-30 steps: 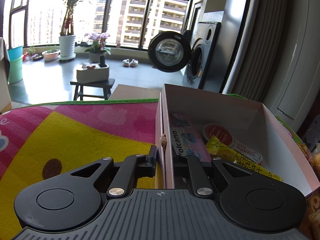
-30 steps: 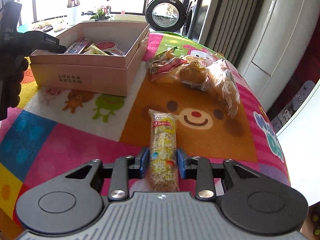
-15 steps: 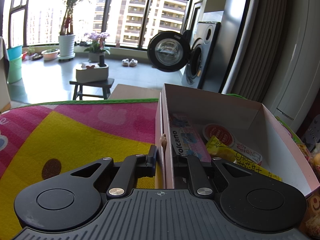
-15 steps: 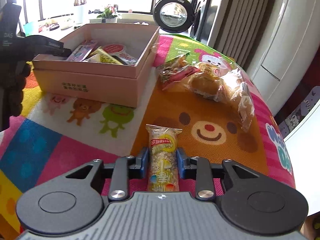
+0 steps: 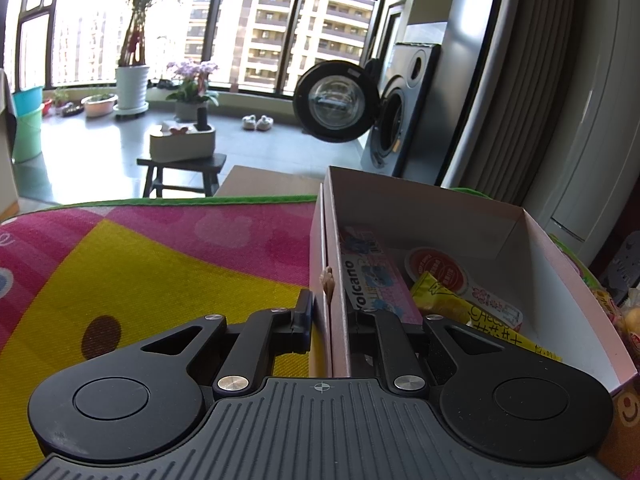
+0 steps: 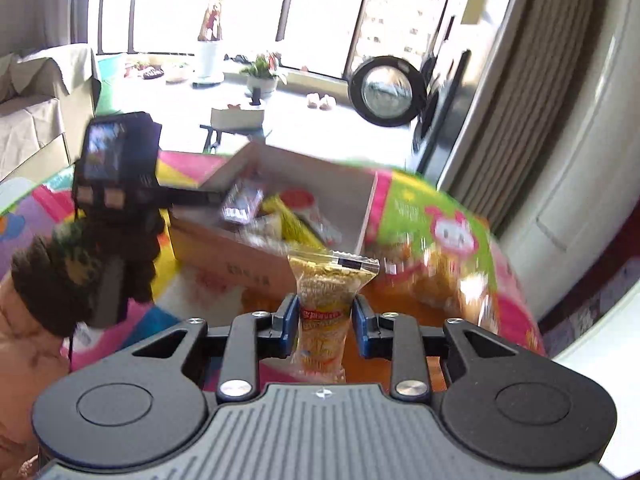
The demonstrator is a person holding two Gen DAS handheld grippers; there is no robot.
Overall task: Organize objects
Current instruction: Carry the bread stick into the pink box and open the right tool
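Observation:
My left gripper is shut on the near wall of the pink cardboard box, one finger outside and one inside. In the box lie a "Volcano" packet, a red round-lidded snack and a yellow packet. My right gripper is shut on a clear-wrapped cereal bar, held upright and lifted off the mat in front of the box. The other handheld gripper, held in a dark glove, shows at the box's left in the right wrist view.
A colourful cartoon mat covers the table. Bagged buns and snack packets lie blurred on the mat right of the box. Beyond the table are a washing machine, a stool with a tissue box and potted plants.
My right gripper has lifted the cereal bar off the mat and swung up toward the box; that view is now motion-blurred. The left gripper stays clamped on the box wall.

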